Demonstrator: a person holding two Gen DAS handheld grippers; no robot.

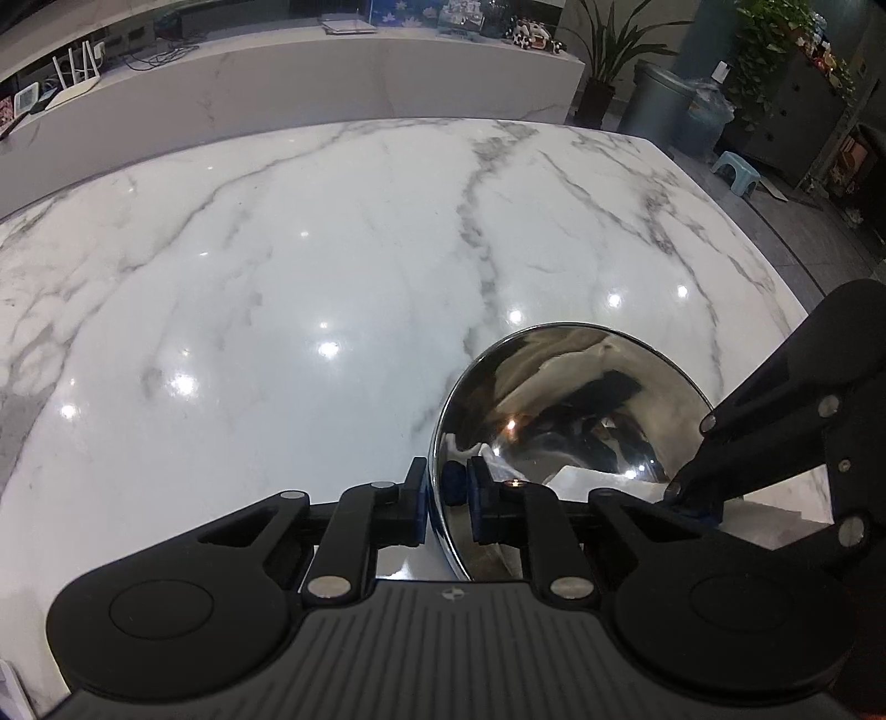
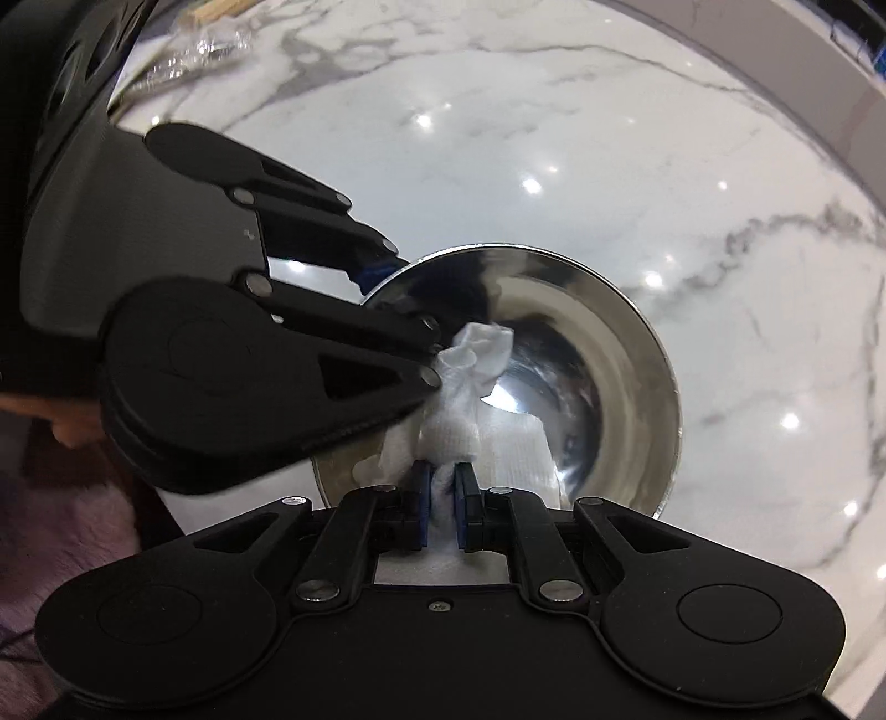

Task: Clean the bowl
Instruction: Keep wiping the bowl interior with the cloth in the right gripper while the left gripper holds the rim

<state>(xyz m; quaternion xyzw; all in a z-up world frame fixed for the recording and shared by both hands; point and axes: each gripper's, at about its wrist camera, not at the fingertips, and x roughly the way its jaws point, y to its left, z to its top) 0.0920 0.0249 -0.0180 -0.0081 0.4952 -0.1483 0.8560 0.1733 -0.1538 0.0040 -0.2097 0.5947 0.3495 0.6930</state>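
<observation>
A shiny steel bowl (image 1: pixel 576 421) stands on the white marble table (image 1: pixel 277 277), tilted toward the cameras. My left gripper (image 1: pixel 446 501) is shut on the bowl's near-left rim, one pad outside and one inside. In the right wrist view the bowl (image 2: pixel 603 354) holds a crumpled white paper towel (image 2: pixel 470 376). My right gripper (image 2: pixel 441 507) is shut on the towel's lower end and presses it against the bowl's inner wall. The left gripper (image 2: pixel 382 277) shows there at the bowl's left rim. The right gripper (image 1: pixel 689 501) reaches into the bowl from the right in the left wrist view.
A marble counter (image 1: pixel 277 94) with a router and cables runs behind the table. A bin (image 1: pixel 659 99), potted plants and a small blue stool (image 1: pixel 736 174) stand on the floor at the right. Clear plastic wrapping (image 2: pixel 188 52) lies on the table at far left.
</observation>
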